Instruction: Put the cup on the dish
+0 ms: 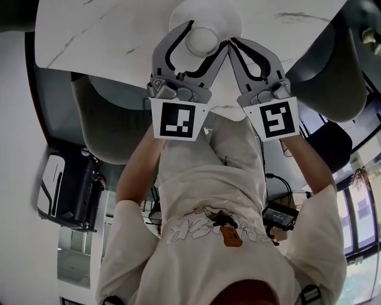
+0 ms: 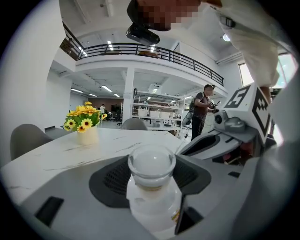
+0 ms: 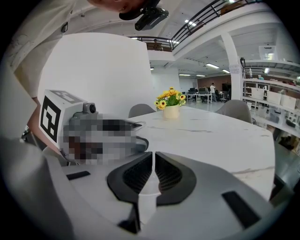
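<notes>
My left gripper (image 1: 207,34) is closed around a small clear-topped cup (image 1: 202,40), one jaw on each side of it. In the left gripper view the cup (image 2: 151,165) stands upright between the dark pads, with a whitish body and a round clear rim. A round white dish (image 1: 205,11) lies on the white marble table (image 1: 107,30), under and beyond the cup. Whether the cup touches the dish I cannot tell. My right gripper (image 1: 233,43) is shut and holds nothing. Its tips sit at the cup's right side, over the dish's edge. Only white surface shows through its narrow gap (image 3: 152,161).
A vase of yellow flowers (image 2: 86,123) stands far across the table. Grey chairs (image 1: 107,125) (image 1: 333,77) are tucked in at the near table edge on both sides. A person (image 2: 201,110) stands in the background beyond the table.
</notes>
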Demonstrator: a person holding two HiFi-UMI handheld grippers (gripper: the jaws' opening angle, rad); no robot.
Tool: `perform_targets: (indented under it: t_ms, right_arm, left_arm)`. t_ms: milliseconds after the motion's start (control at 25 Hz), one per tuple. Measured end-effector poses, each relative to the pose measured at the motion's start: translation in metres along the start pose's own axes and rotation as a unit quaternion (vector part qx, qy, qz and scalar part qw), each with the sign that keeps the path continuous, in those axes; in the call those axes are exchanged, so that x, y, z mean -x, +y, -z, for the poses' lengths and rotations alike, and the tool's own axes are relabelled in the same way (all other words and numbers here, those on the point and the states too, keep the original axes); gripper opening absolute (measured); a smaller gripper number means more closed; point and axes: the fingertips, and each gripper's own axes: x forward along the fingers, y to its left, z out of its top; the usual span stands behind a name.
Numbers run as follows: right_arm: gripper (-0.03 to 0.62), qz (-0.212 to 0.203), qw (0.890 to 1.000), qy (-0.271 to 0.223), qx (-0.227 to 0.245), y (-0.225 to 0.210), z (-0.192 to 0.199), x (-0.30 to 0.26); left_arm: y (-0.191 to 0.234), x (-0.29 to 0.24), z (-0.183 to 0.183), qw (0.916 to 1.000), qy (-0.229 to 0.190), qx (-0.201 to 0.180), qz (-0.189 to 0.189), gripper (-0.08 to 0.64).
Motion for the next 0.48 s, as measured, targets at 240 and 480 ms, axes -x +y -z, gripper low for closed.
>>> perform_targets:
  t_ms: [240,480]
  right_arm:
    - [0.005,-0.003,1.000,0.006,-0.007,-0.006,0.010,-0.011]
    - [0.005,0.009,1.000,0.004,-0.018,-0.013,0.012,-0.011]
  left_arm:
    - [0.003,-0.009,0.012,1.0000,0.003,0.001,0.001,0.273]
    - [0.002,-0.011,0.014,0.9998,0.005,-0.017,0.004,0.273]
